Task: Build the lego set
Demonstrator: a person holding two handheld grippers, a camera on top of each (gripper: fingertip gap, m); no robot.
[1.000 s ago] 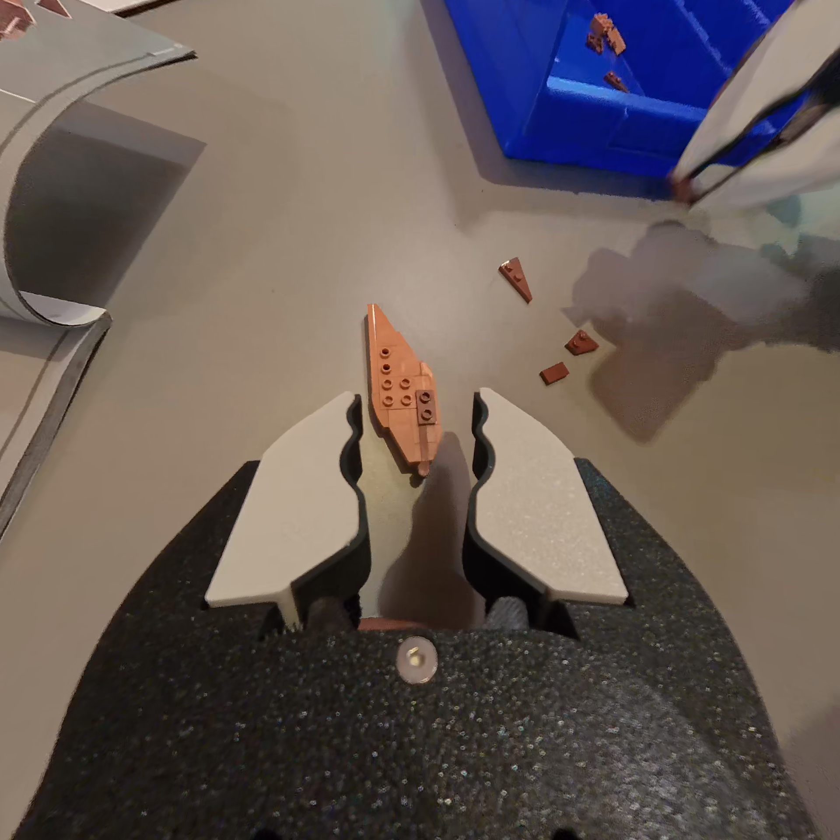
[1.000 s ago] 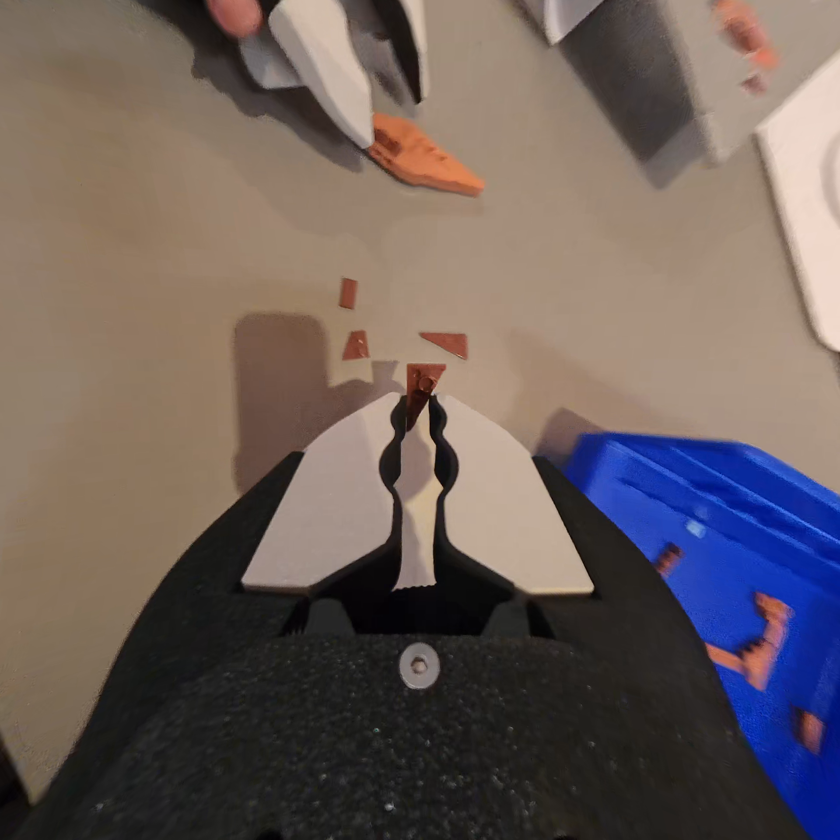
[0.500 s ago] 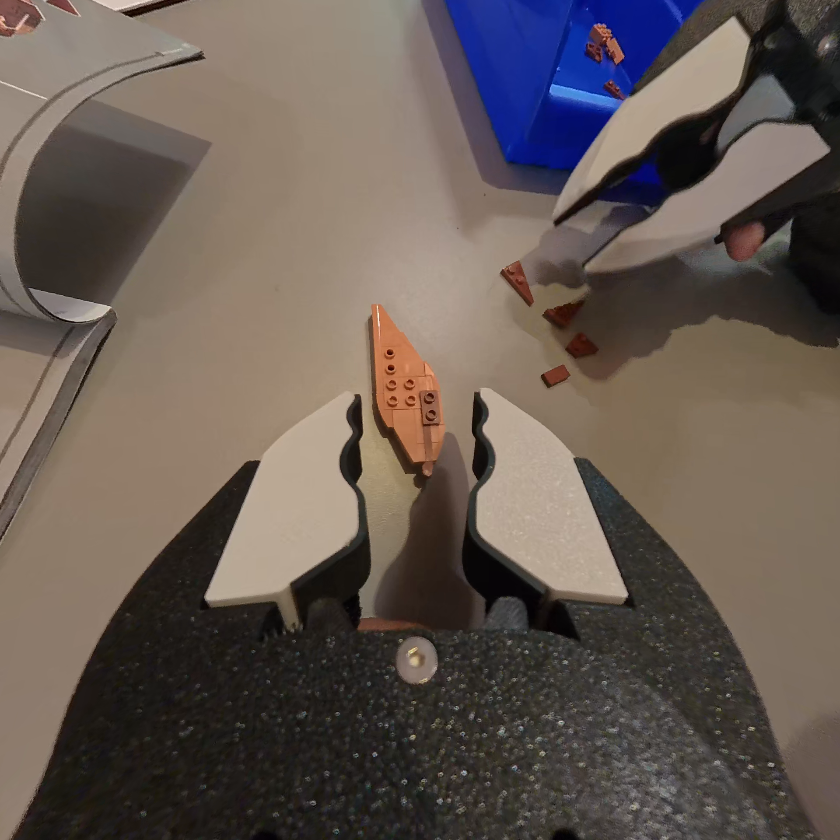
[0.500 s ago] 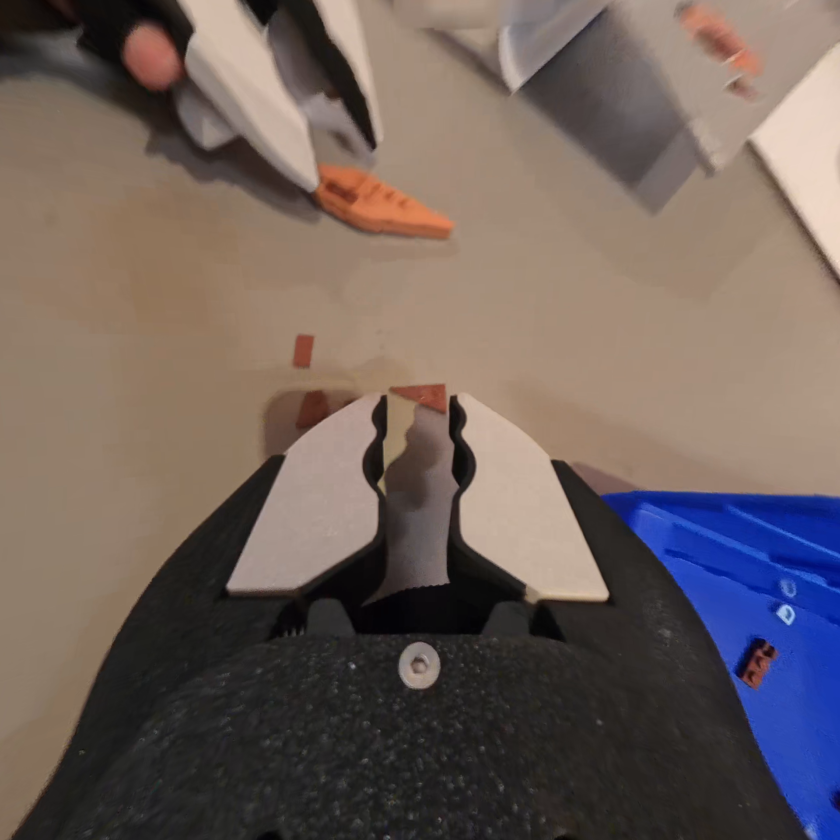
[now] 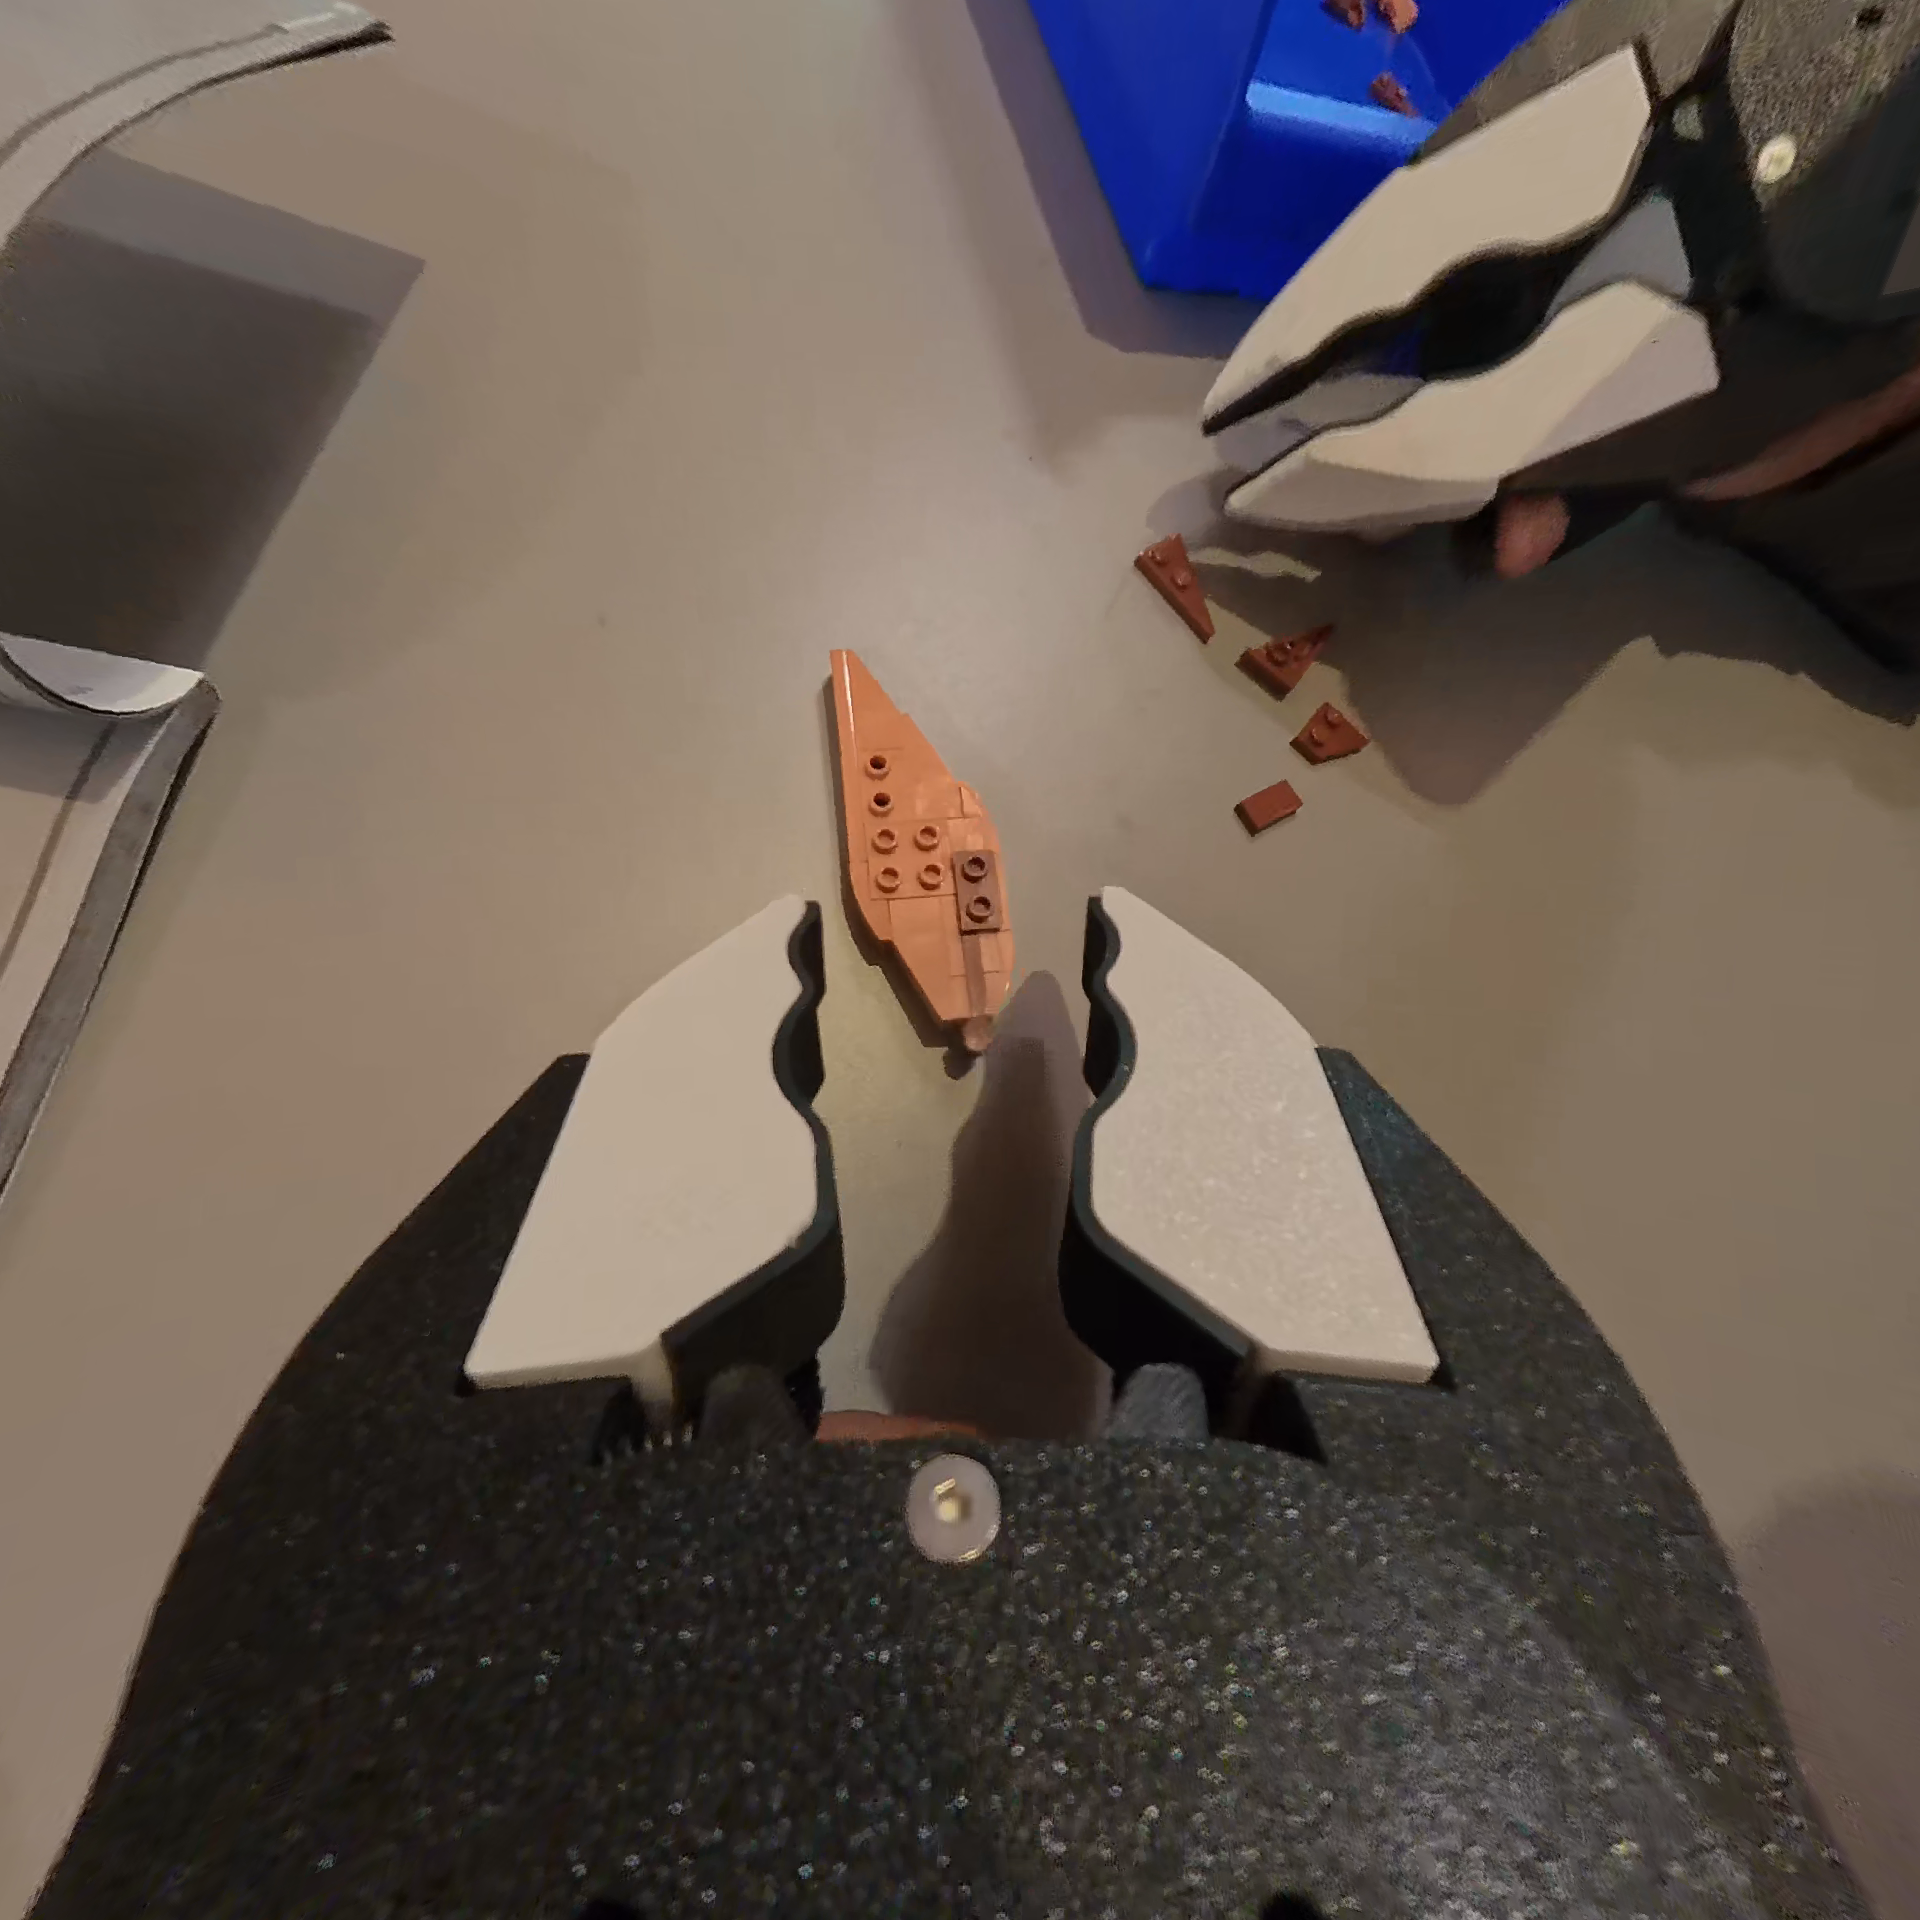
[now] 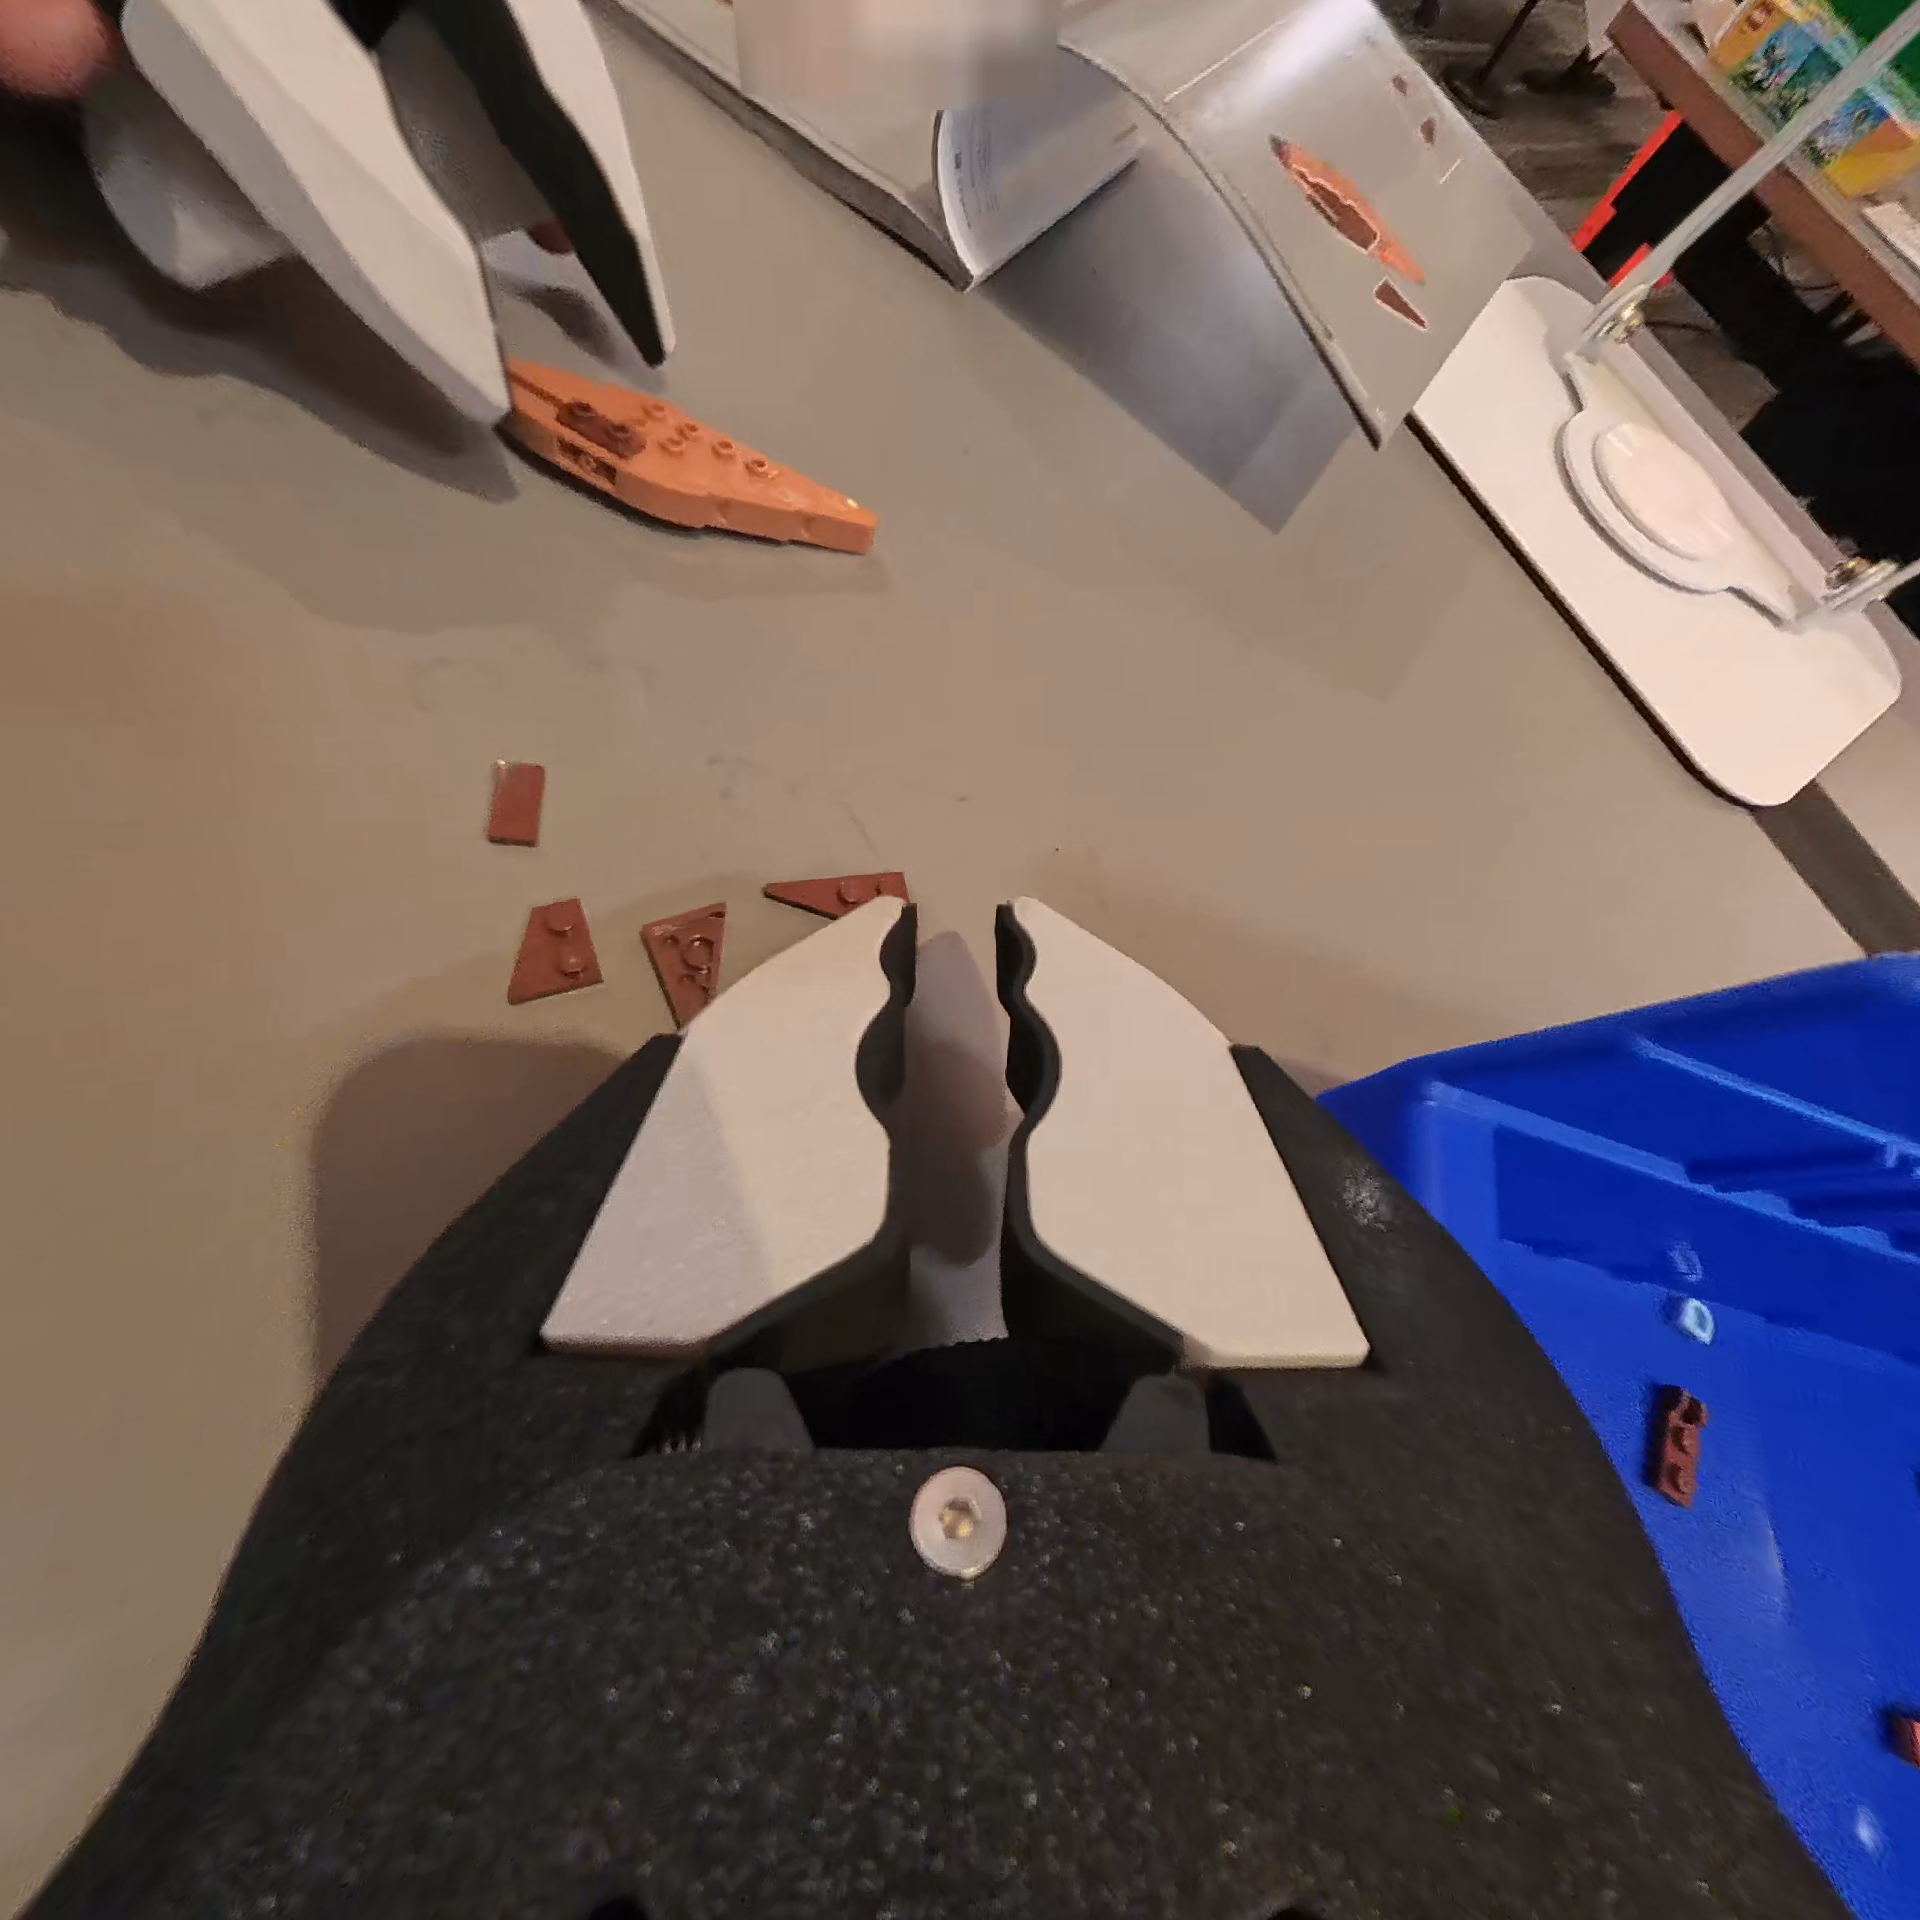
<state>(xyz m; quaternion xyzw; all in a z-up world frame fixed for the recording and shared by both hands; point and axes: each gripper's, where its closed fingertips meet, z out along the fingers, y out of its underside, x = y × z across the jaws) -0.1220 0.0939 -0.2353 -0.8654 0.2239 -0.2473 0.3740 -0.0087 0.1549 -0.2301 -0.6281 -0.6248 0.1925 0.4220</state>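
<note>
Four loose reddish-brown pieces now lie on the table, one more than a second ago. Far left in the right wrist view, the left gripper stays spread wide around the orange assembly's near end, gripping nothing. The right gripper has released its wedge plate and is parted, empty, just beside the pieces. Next, one piece likely gets mounted on the assembly.
</note>
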